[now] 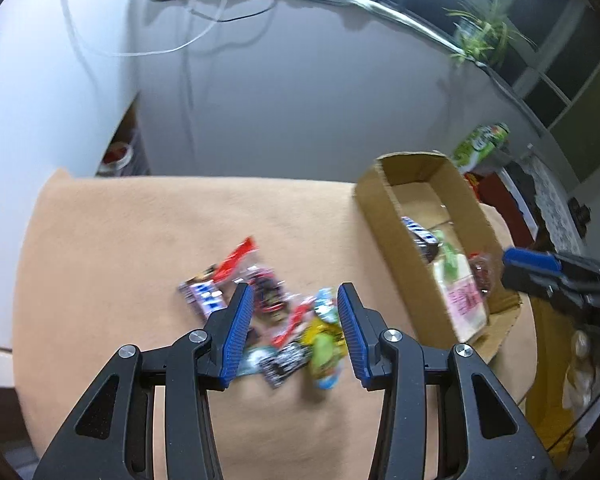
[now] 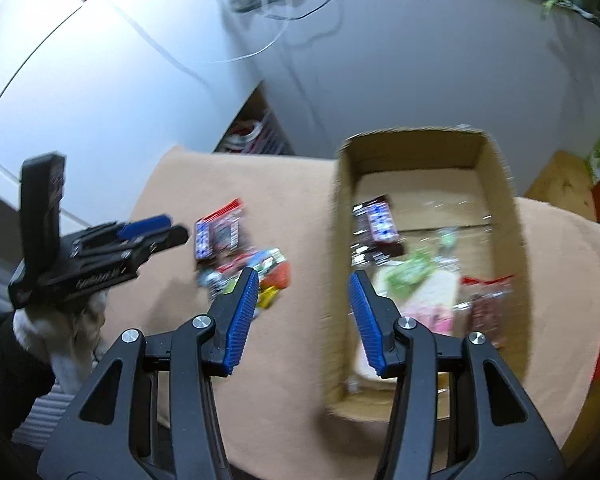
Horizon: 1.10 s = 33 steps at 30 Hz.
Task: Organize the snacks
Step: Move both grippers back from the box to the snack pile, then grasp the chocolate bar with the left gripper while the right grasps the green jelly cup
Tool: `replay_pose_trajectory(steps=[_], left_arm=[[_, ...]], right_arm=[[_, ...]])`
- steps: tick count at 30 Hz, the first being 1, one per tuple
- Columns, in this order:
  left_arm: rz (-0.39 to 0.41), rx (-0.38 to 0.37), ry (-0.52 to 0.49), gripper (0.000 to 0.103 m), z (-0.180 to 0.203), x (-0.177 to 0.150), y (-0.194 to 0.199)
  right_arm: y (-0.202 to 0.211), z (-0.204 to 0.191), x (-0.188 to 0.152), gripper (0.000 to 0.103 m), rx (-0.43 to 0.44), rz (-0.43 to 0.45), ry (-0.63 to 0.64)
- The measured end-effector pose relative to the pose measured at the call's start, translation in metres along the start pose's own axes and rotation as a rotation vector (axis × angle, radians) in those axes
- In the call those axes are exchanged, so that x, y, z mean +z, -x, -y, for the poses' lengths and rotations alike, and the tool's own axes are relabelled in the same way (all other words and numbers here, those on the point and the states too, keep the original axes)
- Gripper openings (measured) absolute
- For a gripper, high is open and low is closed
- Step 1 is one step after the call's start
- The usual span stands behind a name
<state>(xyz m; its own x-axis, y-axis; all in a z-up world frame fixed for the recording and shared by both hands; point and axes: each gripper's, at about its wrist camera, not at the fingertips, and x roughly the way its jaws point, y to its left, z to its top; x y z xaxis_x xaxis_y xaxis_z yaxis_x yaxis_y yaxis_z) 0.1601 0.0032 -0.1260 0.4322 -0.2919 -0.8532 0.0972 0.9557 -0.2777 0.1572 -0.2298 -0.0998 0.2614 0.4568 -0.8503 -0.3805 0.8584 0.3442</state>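
Snacks in small, brightly coloured wrappers lie in a loose pile on the table, which is covered with a tan cloth. The pile sits left of an open brown cardboard box that rests on the same cloth.

Left gripper: black frame, blue ribbed fingers, jaws spread wide. It hangs above the pile and holds nothing. In the right wrist view the same gripper appears at the left edge, held by a white-gloved hand.

Right gripper: same build, jaws spread wide, empty. It hangs over the near left wall of the cardboard box. In the left wrist view it enters from the right, beside the box's near right corner.

Box contents: several wrapped snacks, including a blue-and-white dark packet, a green-printed bag, a pink-labelled pack and a red-topped dark packet. Both views are motion-blurred; wrapper print is unreadable.
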Motion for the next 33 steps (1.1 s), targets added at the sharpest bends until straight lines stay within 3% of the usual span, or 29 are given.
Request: replay_pose_trajectory(steps=[10, 14, 33], left_arm=[[-0.031, 0.026, 0.085, 0.043, -0.04, -0.017, -0.007], [-0.056, 0.033, 0.103, 0.043, -0.049, -0.022, -0.018], [-0.131, 0.03, 0.137, 0.042, -0.065, -0.015, -0.062]], right_arm=[[-0.06, -0.05, -0.038, 0.05, 0.09, -0.123, -0.019], [-0.086, -0.061, -0.047, 0.05, 0.079, -0.163, -0.023], [-0.149, -0.044, -0.03, 0.05, 0.049, -0.227, -0.096]])
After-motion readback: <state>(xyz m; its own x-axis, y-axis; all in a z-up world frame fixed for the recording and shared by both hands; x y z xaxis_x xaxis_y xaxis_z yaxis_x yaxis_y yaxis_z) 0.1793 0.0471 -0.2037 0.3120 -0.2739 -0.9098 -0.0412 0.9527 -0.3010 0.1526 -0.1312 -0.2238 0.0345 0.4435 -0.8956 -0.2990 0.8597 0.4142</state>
